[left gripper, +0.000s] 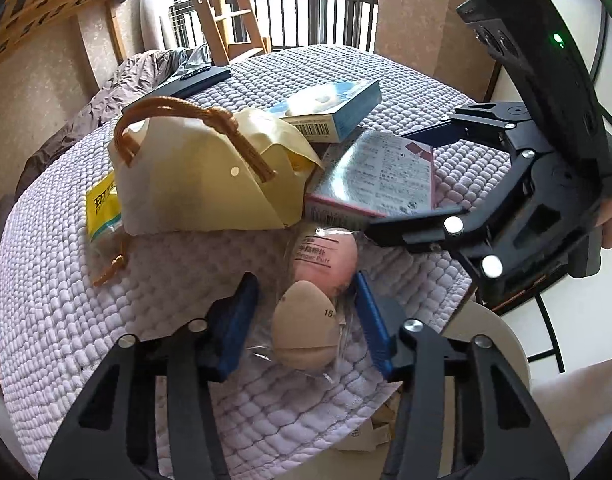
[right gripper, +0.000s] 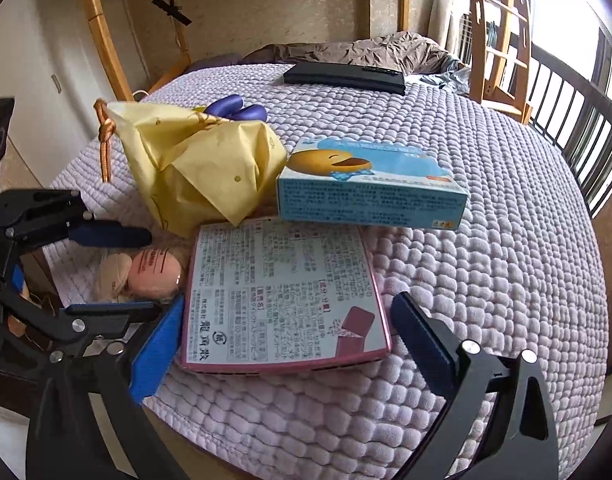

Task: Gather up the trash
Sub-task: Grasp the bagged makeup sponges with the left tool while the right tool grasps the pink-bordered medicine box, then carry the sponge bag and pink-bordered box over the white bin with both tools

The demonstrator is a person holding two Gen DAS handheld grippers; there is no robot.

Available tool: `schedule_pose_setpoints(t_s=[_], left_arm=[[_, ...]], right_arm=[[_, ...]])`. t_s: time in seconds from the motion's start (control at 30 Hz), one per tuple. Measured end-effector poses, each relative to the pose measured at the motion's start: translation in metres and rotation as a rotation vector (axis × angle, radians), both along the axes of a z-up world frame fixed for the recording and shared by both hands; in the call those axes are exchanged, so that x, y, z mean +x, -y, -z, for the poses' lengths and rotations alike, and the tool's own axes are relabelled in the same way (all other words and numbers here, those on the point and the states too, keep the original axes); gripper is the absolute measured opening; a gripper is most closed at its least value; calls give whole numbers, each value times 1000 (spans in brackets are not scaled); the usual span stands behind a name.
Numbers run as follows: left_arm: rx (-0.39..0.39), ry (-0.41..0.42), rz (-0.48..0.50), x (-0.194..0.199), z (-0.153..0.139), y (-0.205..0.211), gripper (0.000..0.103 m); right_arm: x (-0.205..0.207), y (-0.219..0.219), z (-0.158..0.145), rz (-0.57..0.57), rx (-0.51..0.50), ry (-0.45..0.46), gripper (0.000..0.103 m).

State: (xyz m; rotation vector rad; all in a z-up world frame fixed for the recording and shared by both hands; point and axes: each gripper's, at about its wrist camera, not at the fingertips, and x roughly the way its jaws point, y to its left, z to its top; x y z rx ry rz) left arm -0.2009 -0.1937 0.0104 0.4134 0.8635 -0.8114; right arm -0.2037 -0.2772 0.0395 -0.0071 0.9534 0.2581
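We see a lilac quilt [right gripper: 486,240] covering the bed, and we take it as our landmark. On its far edge lies a flat black case [right gripper: 344,74]. Beyond the quilt a brown duvet [right gripper: 370,50] is rumpled against the wall. A wooden ladder [right gripper: 502,36] rises just past the quilt's far right corner, and a dark railing [right gripper: 578,120] runs along its right side before a bright window. Left of the quilt, a curved wooden bedframe [right gripper: 101,36] stands.
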Motion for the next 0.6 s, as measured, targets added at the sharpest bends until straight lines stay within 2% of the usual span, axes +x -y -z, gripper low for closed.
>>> schedule_pose_setpoints(t_s=[0.03,0.1,0.6], left_arm=[[-3,-2,-1,-2,-1,-1,47],[-6,-2,-6,-6,-2,-2,36],[-29,-22,-68,-23,-12,-20,36]], right_arm=[[0,1,-1,3,7,-2,88],[-2,3,-3,13,12,-5,88],[-35,0,-22,55,77,-9,88]])
